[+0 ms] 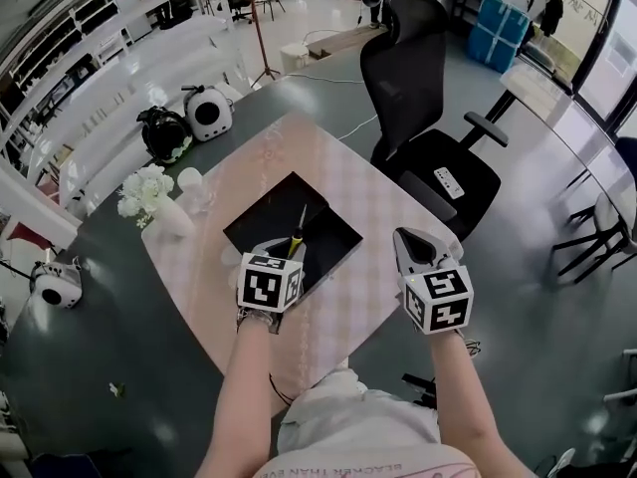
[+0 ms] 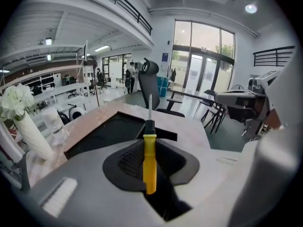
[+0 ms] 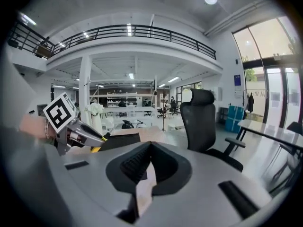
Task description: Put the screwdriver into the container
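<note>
Yellow plastic forms the handle of the screwdriver [image 2: 149, 161], with a black collar at its front end and a thin bare-metal shaft beyond that. The left tool [image 1: 283, 255] is clenched on the handle: its two dark pads press the yellow part from either side, the handle's butt end lies back between the jaws, and the collar and shaft stick straight out ahead of the tips, in line with the tool.

Directly under and ahead of the left tool's tips lies the container [image 1: 261, 225], a shallow black square tray. In the head view the shaft reaches forward over its dark inside. Whether the tip touches the tray floor cannot be told.

The tray rests on a pale pink checked cloth [image 1: 363, 202], spread on the dark grey table [image 1: 119, 347].

To the right of the left tool and well apart from it, the right tool [image 3: 149, 145] hangs past the tray's right corner. Its jaws meet at the tips and hold nothing.

Off to the left of the left tool stands a white vase of white flowers [image 1: 146, 195]. Far ahead of the right tool is a black office chair [image 1: 418, 78].
</note>
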